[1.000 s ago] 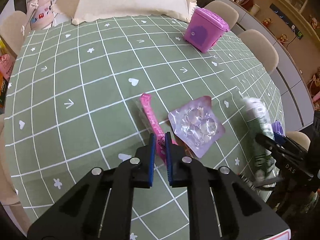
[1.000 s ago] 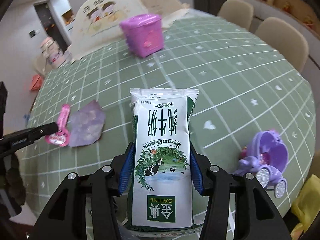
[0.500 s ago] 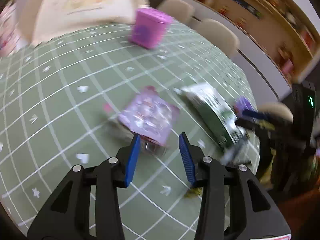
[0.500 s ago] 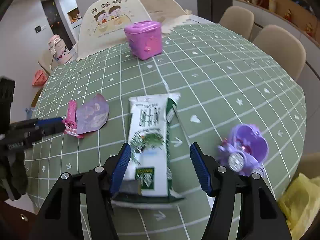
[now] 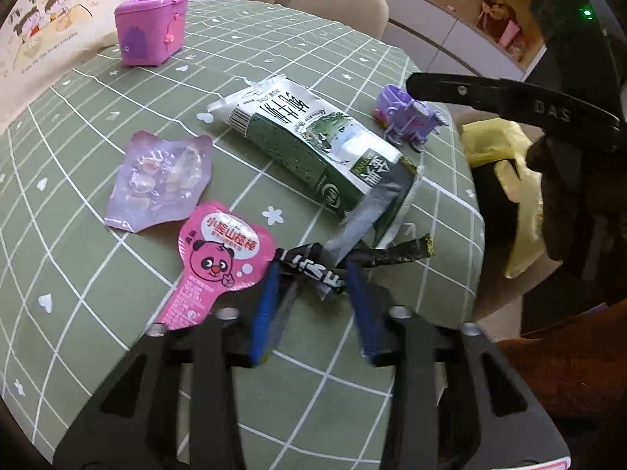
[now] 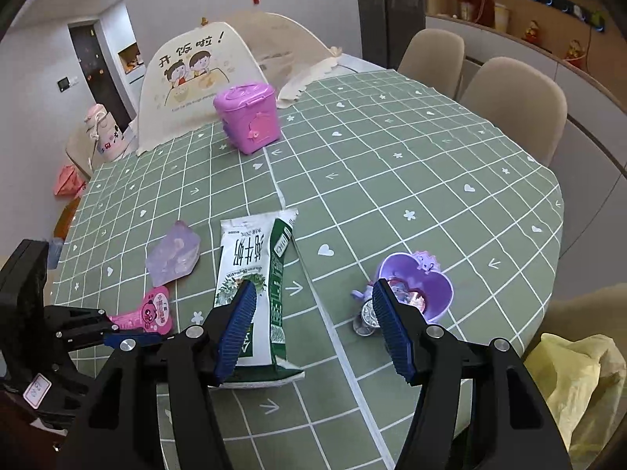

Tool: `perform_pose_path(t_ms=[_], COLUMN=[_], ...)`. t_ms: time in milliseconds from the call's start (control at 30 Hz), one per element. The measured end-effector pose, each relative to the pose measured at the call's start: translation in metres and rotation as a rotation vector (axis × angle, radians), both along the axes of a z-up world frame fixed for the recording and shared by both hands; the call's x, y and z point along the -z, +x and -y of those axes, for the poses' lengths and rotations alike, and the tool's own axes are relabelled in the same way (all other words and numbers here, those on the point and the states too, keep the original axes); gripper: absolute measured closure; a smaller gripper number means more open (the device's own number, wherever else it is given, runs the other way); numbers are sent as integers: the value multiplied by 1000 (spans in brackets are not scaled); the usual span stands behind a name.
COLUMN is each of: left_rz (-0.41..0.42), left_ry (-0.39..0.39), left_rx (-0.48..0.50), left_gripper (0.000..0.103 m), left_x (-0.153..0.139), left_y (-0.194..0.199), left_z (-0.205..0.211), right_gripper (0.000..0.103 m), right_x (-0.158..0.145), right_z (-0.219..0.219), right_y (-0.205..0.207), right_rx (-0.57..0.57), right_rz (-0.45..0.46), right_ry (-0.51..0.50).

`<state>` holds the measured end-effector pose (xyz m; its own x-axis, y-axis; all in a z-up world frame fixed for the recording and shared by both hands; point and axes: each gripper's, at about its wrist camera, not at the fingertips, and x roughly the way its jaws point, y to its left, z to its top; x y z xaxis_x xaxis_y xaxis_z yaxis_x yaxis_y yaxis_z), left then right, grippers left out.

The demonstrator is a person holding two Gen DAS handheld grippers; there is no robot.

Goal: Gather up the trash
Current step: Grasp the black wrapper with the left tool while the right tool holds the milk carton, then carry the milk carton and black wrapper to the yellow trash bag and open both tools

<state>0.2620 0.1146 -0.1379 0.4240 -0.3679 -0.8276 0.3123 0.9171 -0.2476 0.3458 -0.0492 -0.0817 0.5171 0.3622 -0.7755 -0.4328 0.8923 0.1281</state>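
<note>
A green-and-white milk pouch lies flat on the green checked tablecloth; it also shows in the right wrist view. My right gripper is open and empty, just behind the pouch. My left gripper is open, its fingers either side of a black wrapper. A pink panda wrapper and a clear purple blister pack lie to its left.
A purple toy carriage stands right of the pouch. A pink toy bin and a cloth food cover are at the far side. A yellow bag hangs off the table's right edge. Chairs ring the table.
My right gripper let go of the milk pouch, which now lies on the table, and drew back. My left gripper opened and swung right to the black wrapper.
</note>
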Motion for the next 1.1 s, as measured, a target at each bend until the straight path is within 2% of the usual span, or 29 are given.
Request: perform_pose_path(t_ms=[67, 233, 367, 533, 567, 600, 767, 933, 1000, 1100], left_rz=[1, -1, 27, 52, 57, 60, 107, 165, 185, 231], left_ry=[9, 28, 29, 34, 35, 35, 26, -96, -103, -69], left_rx=[-13, -102, -170, -236, -245, -249, -264, -299, -295, -259], left_gripper=[89, 90, 90, 90, 90, 90, 89, 89, 89, 89], left_x=[-2, -11, -21, -35, -38, -40, -59, -85, -96, -112], left_y=[0, -5, -13, -17, -18, -18, -20, -8, 1, 14], left_z=[1, -25, -47, -67, -70, -72, -79, -90, -86, -70], right_gripper=[45, 45, 45, 45, 46, 56, 57, 57, 57, 57], right_x=[2, 10, 27, 49, 51, 51, 20, -22, -36, -58], right_z=[-3, -31, -63, -88, -89, -90, -84, -55, -43, -23], right_y=[-1, 2, 17, 32, 34, 35, 28, 28, 26, 22], right_rx=[-18, -98, -122, -119, -119, -127, -143, -71, -46, -14], right_rz=[-7, -42, -93, -146, -147, -150, -67, 24, 59, 111], right_ry=[6, 0, -80, -135, -137, -131, -76, -10, 0, 14])
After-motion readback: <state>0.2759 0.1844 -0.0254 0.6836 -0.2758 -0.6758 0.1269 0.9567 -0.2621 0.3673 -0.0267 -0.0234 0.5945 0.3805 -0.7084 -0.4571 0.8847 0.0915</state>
